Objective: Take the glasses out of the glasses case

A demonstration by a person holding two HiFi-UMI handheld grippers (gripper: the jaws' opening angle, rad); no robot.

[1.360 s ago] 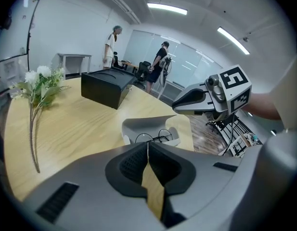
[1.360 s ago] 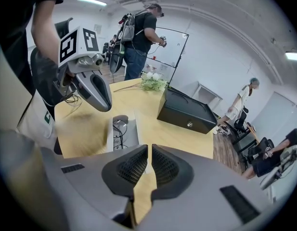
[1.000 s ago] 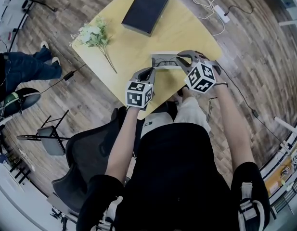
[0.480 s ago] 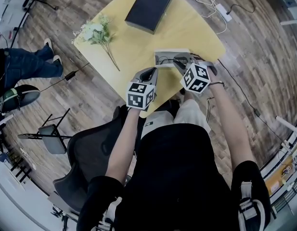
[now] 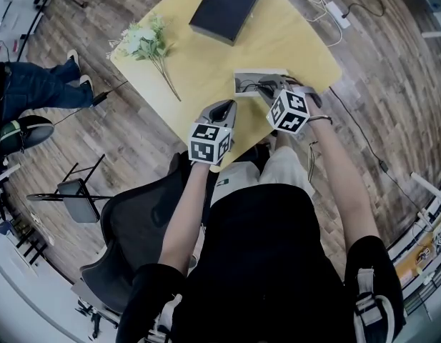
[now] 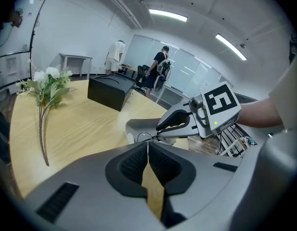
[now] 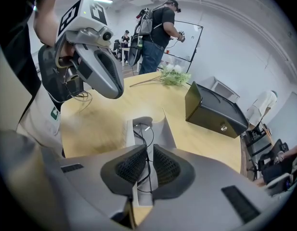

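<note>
An open grey glasses case [image 5: 243,76] lies near the front right of the yellow table [image 5: 199,70]. Thin black wire glasses [image 7: 147,129] lie inside it. My right gripper [image 5: 265,91] hangs just over the case [image 7: 162,129], pointing steeply down. Its jaws have just been opening and stand narrowly apart, with the wire of the glasses showing in the gap between the pads. My left gripper [image 5: 224,110] is shut and empty, left of the case near the table's front edge. In the left gripper view the case [image 6: 136,127] sits ahead under the right gripper [image 6: 161,130].
A black box [image 5: 227,9] lies at the table's far side and a sprig of white flowers [image 5: 143,43] at its left. A cable and power strip [image 5: 333,14] lie on the floor beyond. An office chair [image 5: 127,227] stands beside me; a seated person's legs [image 5: 34,95] are at far left.
My right gripper has come down and forward over the open case. The left gripper has stayed where it was.
</note>
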